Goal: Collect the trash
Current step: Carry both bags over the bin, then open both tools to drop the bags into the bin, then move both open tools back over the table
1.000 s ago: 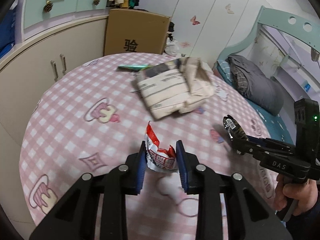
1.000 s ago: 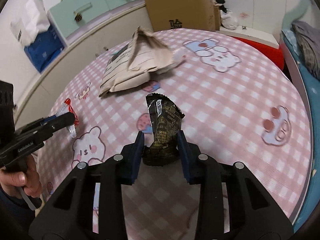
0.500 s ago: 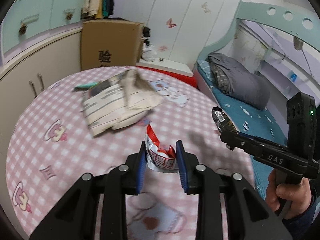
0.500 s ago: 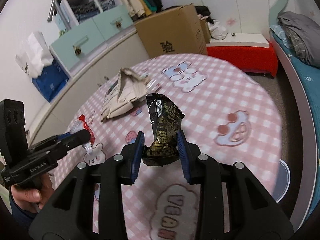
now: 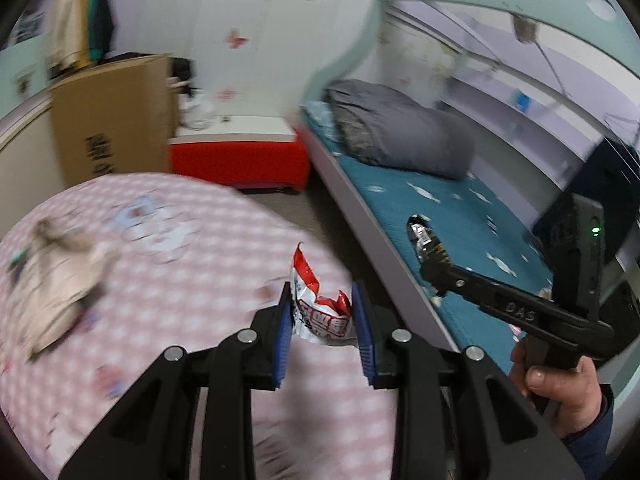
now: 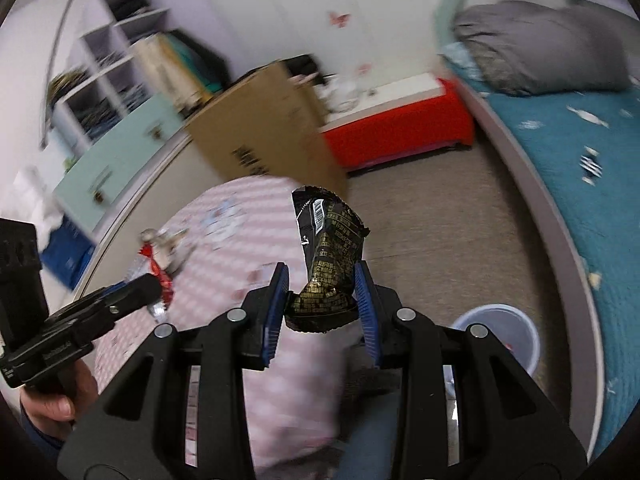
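Between the blue pads, right gripper (image 6: pixel 321 300): jaws clamped on the black wrapper (image 6: pixel 329 256); lower end pinched, long axis rising up and away from the fingers.
Between the blue pads, left gripper (image 5: pixel 323 324): jaws clamped on the red-and-white wrapper (image 5: pixel 318 306); crumpled base in the grip, torn tip standing upward.
Wrapper contact with table: none visible; both pieces are carried clear of the pink checked table (image 6: pixel 224 248).
Bin position: pale round bin (image 6: pixel 498 338) on the floor, below and to the right of the right gripper's fingers, between the table edge and the bed (image 6: pixel 600 168).
Nearer hand: the right gripper appears closer to the bin; in the left wrist view the bin is not visible, and the left gripper sits over the table edge.
Judged next move: carry each wrapper over the bin opening, right side first, then release.
Alignment note: the black wrapper's long axis points away from the bin, so the gripper likely needs to swing right and tilt down.
Remaining trash: crumpled beige paper (image 5: pixel 52 280) lies on the table, well apart from both grippers; blurred.
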`<state>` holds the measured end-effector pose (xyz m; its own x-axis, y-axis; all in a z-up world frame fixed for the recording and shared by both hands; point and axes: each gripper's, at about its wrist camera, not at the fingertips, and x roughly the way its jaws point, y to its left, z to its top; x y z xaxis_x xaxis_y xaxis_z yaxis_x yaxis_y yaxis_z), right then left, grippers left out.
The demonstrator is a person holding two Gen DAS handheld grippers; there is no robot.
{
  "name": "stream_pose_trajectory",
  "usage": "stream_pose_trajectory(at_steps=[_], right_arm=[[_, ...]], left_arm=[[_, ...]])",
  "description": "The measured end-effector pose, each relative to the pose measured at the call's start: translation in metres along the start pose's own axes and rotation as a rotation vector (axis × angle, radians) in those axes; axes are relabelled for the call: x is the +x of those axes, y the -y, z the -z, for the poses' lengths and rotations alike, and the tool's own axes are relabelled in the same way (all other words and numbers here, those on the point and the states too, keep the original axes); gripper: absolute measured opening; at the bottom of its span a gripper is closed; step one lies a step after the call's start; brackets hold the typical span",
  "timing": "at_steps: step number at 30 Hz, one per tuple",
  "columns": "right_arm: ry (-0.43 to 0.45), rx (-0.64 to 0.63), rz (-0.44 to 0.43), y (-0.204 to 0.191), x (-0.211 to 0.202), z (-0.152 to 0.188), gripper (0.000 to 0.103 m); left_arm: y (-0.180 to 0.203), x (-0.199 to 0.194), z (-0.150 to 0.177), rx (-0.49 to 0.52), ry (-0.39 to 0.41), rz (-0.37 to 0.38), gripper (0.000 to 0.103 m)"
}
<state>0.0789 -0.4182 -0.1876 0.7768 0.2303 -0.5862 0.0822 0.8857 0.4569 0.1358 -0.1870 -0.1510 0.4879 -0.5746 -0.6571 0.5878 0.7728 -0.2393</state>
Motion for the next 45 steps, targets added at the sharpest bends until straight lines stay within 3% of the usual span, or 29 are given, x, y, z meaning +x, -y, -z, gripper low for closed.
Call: stream_pose_trajectory(at_steps=[4,11,15,21,28,30,33,34,35,37,41,45], right_arm=[[0.016,0.089,0.071,0.06,-0.011,-0.002,0.033],[-0.043,0.255,0.152,0.16,-0.001,0.013,0.034],[-0.077,0.3,0.169,0.186,0.01,0.022,0.034],[-0.134,0.351,0.175,0.216,0.032,0.035,0.034],[-0.176,0.392,0.175,0.235,0.054,0.04,0.034],[-0.193,0.408,0.165,0.24,0.063,0.043,0.044],[-0.198,0.453,0.169,0.251,0.07,0.048,0.059],[-0.197,0.468,0.173,0.254,0.07,0.05,0.063],[-0.195,0.484,0.184,0.257,0.07,0.052,0.071],[-0.193,0.502,0.187,0.26,0.068,0.054,0.077],[-0.185,0.521,0.212,0.26,0.061,0.056,0.095],[-0.169,0.52,0.25,0.255,0.046,0.053,0.097]], left_arm=[[0.043,0.046,-0.008,0.055,-0.062,0.071,0.028],[0.105,0.139,-0.006,0.109,-0.222,0.159,0.028],[0.126,0.183,0.003,0.148,-0.297,0.157,0.028],[0.13,0.243,0.018,0.136,-0.401,0.118,0.028],[0.125,0.284,0.027,0.116,-0.474,0.114,0.029],[0.122,0.293,0.029,0.103,-0.496,0.113,0.033],[0.116,0.305,0.03,0.028,-0.537,0.133,0.069],[0.113,0.305,0.031,0.015,-0.543,0.127,0.073],[0.112,0.308,0.032,0.009,-0.556,0.121,0.075],[0.111,0.309,0.032,-0.003,-0.568,0.111,0.081],[0.109,0.304,0.03,-0.015,-0.546,0.106,0.081],[0.112,0.291,0.023,-0.011,-0.474,0.102,0.085]])
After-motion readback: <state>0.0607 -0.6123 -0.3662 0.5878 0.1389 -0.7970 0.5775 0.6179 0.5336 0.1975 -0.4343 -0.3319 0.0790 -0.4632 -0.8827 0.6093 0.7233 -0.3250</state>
